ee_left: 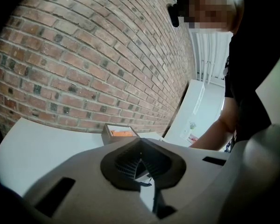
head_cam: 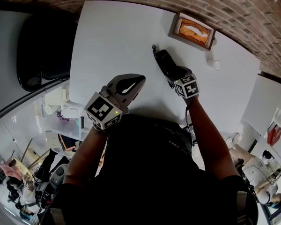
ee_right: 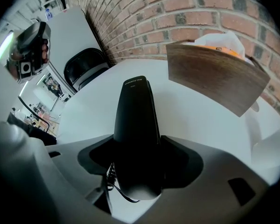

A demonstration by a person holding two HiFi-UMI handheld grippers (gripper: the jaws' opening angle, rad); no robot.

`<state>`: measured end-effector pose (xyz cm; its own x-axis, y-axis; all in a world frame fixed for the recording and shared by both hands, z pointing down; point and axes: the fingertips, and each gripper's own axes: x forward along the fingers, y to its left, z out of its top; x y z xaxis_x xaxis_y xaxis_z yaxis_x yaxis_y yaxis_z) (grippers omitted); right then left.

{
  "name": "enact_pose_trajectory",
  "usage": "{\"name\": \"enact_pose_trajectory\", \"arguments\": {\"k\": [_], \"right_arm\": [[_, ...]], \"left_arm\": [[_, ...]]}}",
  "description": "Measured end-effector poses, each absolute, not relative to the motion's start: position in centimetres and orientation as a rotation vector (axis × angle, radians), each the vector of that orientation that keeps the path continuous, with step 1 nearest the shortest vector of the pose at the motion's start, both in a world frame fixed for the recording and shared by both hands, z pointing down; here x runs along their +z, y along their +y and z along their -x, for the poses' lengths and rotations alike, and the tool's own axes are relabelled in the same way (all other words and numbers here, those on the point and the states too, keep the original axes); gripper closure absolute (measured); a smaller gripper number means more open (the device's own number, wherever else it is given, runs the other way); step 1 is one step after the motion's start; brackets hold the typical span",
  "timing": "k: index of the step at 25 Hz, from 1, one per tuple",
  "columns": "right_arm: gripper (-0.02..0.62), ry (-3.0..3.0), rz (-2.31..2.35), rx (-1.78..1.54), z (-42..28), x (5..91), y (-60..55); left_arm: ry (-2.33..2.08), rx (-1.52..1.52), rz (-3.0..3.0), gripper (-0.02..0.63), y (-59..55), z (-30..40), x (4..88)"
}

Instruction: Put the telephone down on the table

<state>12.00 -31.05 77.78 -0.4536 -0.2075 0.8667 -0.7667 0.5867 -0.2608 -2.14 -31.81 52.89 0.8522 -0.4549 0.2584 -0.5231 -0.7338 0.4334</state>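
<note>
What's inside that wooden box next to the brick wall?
The wooden box holds something orange with a white sheet lying on top, maybe a tissue. Whatever sits underneath the orange thing is covered, so I cannot tell.

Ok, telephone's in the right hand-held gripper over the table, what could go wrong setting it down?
1. The cord hangs under the telephone beside the right hand-held gripper; it could snag or get trapped beneath.
2. The grip is at one end, so the free end may drop onto the table on release.
3. The wooden box stands ahead to the right; moving forward might bump it.
</note>
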Motion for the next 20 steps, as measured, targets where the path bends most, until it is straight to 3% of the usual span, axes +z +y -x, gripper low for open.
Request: {"name": "enact_pose_trajectory", "arguments": {"k": [8, 20], "right_arm": [[0.310, -2.040, -0.784, 0.874, -12.1, 76.0, -30.6], [0.310, -2.225, -0.881, 0.725, -13.4, 66.1, -28.8]], "left_arm": [[-0.731, 0.185, -2.544, 0.598, -30.7, 1.9, 51.8], [-0.740, 0.142, -2.643, 0.598, -25.9, -2.3, 47.9]]}}
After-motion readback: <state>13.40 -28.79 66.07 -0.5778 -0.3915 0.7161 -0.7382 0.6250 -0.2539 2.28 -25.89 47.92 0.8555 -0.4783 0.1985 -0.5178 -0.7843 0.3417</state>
